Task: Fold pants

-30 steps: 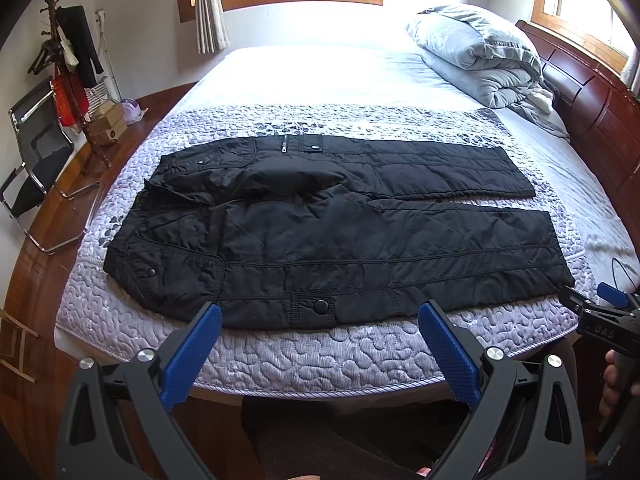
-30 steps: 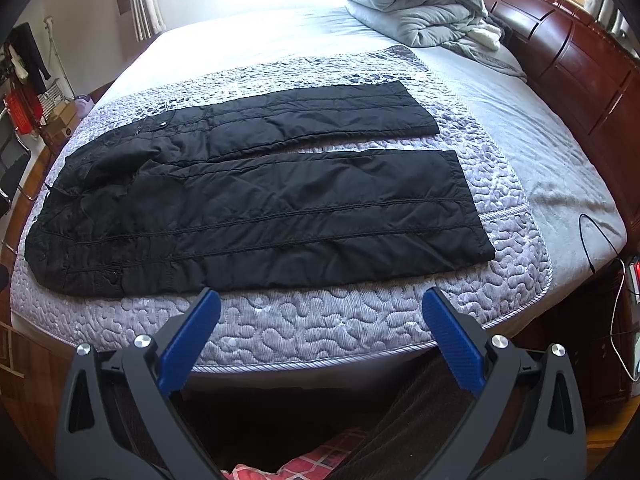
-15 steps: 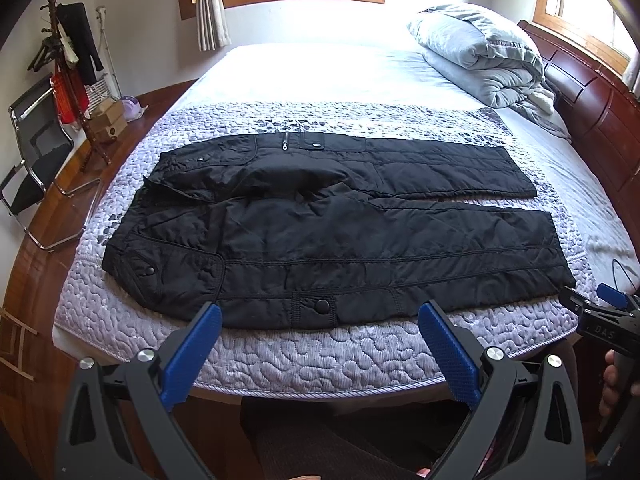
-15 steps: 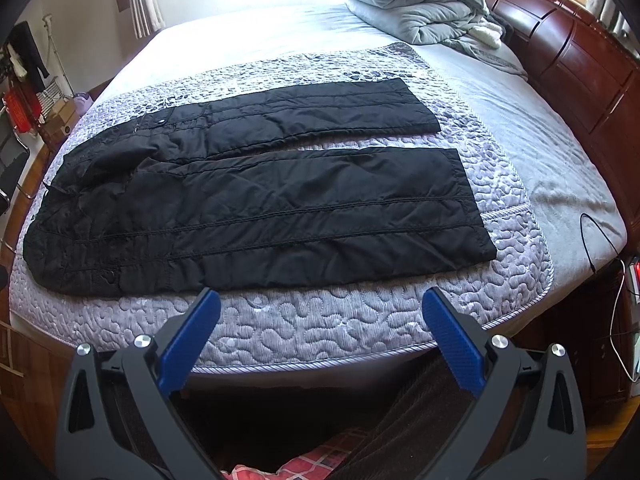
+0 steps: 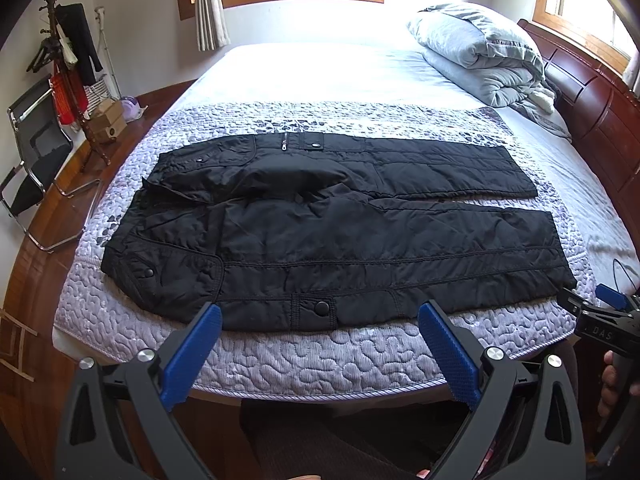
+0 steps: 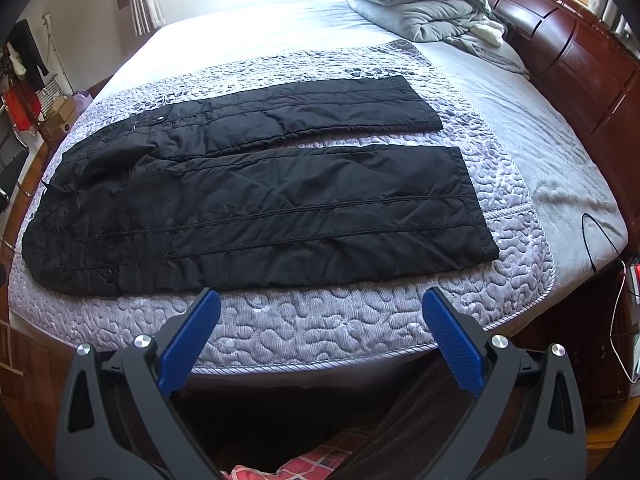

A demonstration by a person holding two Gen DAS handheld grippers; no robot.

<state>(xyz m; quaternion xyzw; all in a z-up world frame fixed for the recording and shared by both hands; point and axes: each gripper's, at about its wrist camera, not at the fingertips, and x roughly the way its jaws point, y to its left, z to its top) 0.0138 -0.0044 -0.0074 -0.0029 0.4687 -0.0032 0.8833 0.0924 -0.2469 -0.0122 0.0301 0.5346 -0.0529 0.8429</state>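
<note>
Pants, black and quilted (image 5: 336, 236), lie flat on the lilac pebble-quilted bedspread (image 5: 320, 360), waist toward the left, both legs running right and slightly apart.

Nearest me: left gripper (image 5: 318, 350) and right gripper (image 6: 320, 334), both held off the near edge of the bed, blue pads spread wide, gripping nothing. Neither touches the cloth. Left one faces the snap pocket on the near leg; right one faces the near leg's lower half.

Step in hand, as I judge it: the approach, no fold started. Next move likely calls for pinching the near leg's outer edge at two spots and carrying it over onto the far leg.

Beyond: plain pale sheet, then a rolled grey duvet (image 6: 412, 4) by the dark wooden headboard (image 6: 568, 52).
</note>
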